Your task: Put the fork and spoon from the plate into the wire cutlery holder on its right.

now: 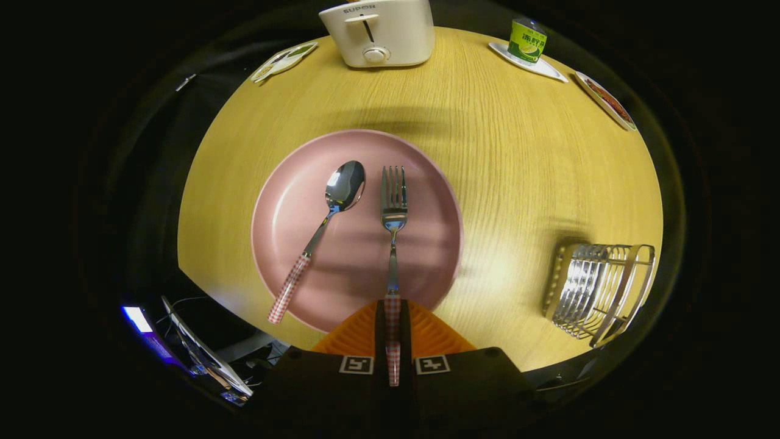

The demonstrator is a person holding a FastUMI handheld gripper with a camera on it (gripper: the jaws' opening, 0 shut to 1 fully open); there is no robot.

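Observation:
A pink plate [426, 183] lies on the wooden table, just ahead of my fingers. On its left half lies a spoon [332, 210] with a red-checked handle, bowl pointing away and handle slanting over the near rim. The fork [393, 201] lies straight on the right half, tines pointing away. Its checked handle runs back between my two fingers. My gripper [393, 308] sits at the plate's near rim, shut on that handle, with only narrow dark slits on either side. The wire cutlery holder [600, 289] stands on the table to the right of the plate.
A white toaster [381, 30] stands at the table's far edge. A green can on a small white dish [529, 42] and a small flat dish [606, 100] are at the far right, another flat dish [283, 60] at the far left. Bare tabletop [512, 183] separates plate and holder.

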